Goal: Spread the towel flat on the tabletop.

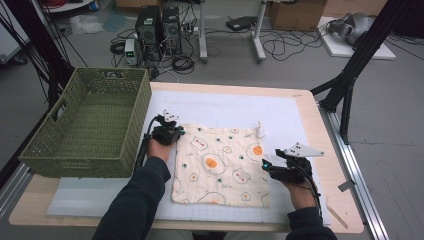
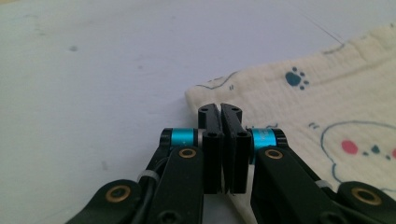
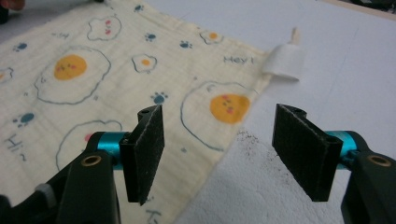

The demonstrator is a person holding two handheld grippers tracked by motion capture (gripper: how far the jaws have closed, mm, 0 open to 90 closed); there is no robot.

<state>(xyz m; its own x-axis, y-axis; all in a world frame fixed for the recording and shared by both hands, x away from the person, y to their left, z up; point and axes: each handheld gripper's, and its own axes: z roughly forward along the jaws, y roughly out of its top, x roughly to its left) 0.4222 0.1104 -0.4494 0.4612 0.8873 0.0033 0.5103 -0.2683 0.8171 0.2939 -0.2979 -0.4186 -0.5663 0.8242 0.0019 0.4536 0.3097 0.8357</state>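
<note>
Cloth (image 1: 220,165) flat on white mat (image 1: 280,112), mid-table, green basket (image 1: 85,125) off to left. Left gripper (image 2: 221,109) clamped tight on far-left corner, jaws together, fabric edge pinched between by the look of it. Right gripper (image 3: 219,140) wide open, empty, straddling right edge, far-right corner with white tag (image 3: 285,60) ahead of jaws. Print reads "Hey!" and "Hi", fried eggs plus paw prints. Looks like fold prep.

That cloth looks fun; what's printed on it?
The cloth is cream, printed with fried eggs, blue paw prints and small words; the right gripper view shows it best.
</note>
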